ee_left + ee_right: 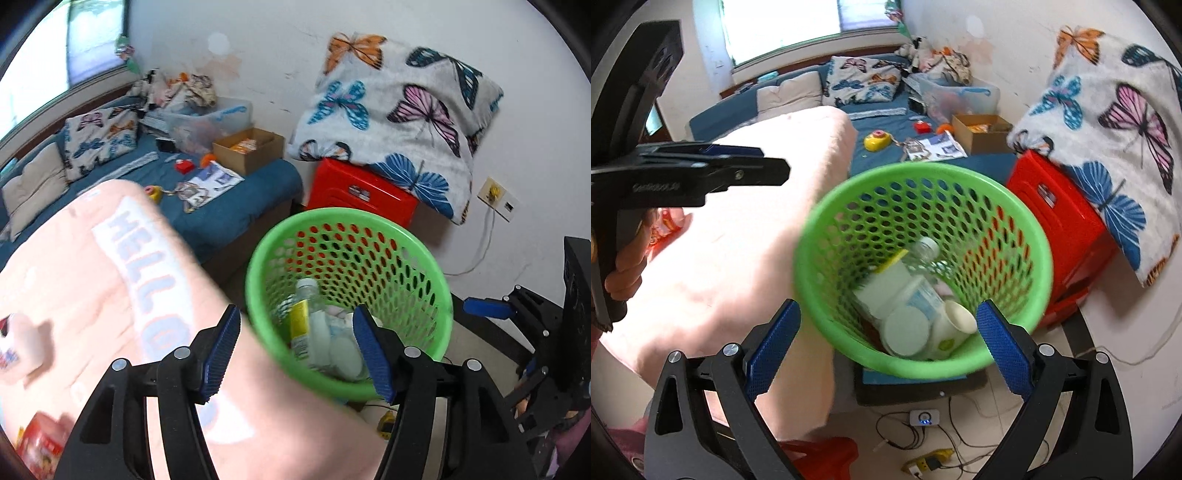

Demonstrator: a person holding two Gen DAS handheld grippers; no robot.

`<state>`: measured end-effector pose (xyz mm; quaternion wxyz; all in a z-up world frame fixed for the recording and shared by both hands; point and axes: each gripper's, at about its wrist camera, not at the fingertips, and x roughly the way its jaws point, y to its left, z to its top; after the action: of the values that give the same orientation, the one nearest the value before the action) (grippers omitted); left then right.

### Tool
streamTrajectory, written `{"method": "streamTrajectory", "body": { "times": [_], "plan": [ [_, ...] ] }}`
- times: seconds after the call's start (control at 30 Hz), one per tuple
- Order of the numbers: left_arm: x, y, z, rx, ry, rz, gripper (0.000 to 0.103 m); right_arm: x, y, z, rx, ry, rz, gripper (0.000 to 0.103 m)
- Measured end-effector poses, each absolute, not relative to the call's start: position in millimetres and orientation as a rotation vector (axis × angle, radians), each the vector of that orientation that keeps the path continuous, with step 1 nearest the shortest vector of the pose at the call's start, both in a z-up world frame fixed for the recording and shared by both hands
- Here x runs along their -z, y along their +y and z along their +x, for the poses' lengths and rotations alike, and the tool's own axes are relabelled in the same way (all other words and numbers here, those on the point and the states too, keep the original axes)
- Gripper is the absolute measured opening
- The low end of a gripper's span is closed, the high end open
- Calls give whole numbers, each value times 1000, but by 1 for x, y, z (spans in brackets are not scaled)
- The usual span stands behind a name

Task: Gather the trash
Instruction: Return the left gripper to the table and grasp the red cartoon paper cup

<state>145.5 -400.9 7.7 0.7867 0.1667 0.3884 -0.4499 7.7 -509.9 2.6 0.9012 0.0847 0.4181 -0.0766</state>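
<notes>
Floor: one green basket (pixel 925 365), two cups (pixel 955 321).

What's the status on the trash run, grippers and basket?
Left hand-held gripper open, empty; right hand-held gripper open, empty. Green basket holds bottle, cups, lids. Pink blanket beside basket, rim unobstructed.

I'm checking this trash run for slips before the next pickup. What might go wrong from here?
1. The green basket looks tilted and already holds a bottle and cups; a bump might spill them.
2. Cables and a power strip lie on the floor below, a likely snag.
3. Both the left gripper and right gripper are open and empty.
</notes>
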Motion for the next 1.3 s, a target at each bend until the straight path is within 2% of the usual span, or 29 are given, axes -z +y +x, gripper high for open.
{"method": "streamTrajectory", "body": {
  "times": [0.43,0.53,0.8,1.03,1.13,1.3],
  "plan": [
    [-29,-275,158,779,800,263,65,-25,-437,64,-18,838,78,95],
    [-31,-243,162,726,793,253,70,-27,-419,78,-60,837,55,95],
    [-26,-154,183,555,798,241,72,-30,-376,110,-154,840,7,95],
    [-11,-78,195,470,849,103,72,-27,-348,131,-223,843,-24,95],
    [-2,-70,197,490,861,73,71,-26,-337,138,-242,848,-34,95],
    [15,-77,208,522,908,53,61,-28,-325,145,-261,848,-54,95]
  ]
}}
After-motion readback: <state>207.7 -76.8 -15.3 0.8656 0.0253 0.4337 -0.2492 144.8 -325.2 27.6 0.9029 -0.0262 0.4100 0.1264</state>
